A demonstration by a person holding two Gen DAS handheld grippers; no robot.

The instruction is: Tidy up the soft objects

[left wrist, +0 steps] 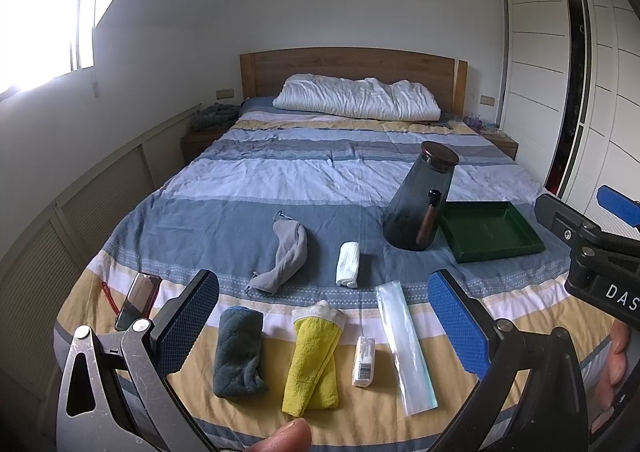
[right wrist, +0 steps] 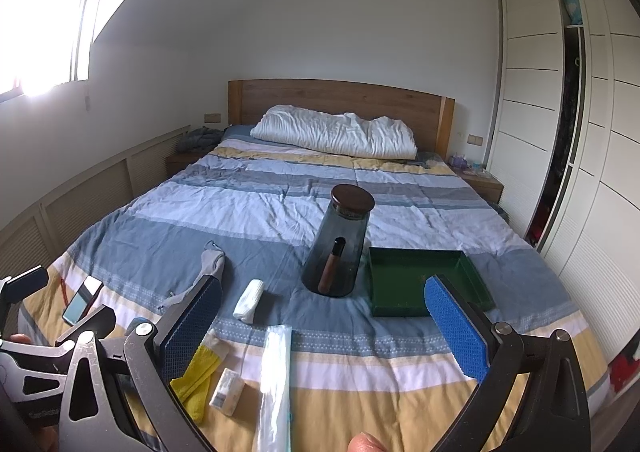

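Observation:
Soft items lie across the foot of the striped bed: a dark teal towel (left wrist: 238,352), a yellow cloth (left wrist: 314,360) with a white end, a white rolled cloth (left wrist: 348,264) and a grey sock (left wrist: 286,252). My left gripper (left wrist: 323,284) hovers open above the teal towel and yellow cloth, touching nothing. My right gripper (right wrist: 324,288) is open too and empty, over the bed's foot, with the white roll (right wrist: 250,300), the grey sock (right wrist: 212,260) and the yellow cloth (right wrist: 196,376) by its left finger. An empty green tray (right wrist: 400,284) sits ahead on the right.
A dark glass jug (left wrist: 420,199) with a brown lid stands just left of the green tray (left wrist: 492,232). A clear plastic bag (left wrist: 404,344) and a small white packet (left wrist: 364,362) lie beside the yellow cloth. A phone (left wrist: 138,300) rests at the left edge. A white pillow (left wrist: 356,97) lies by the headboard.

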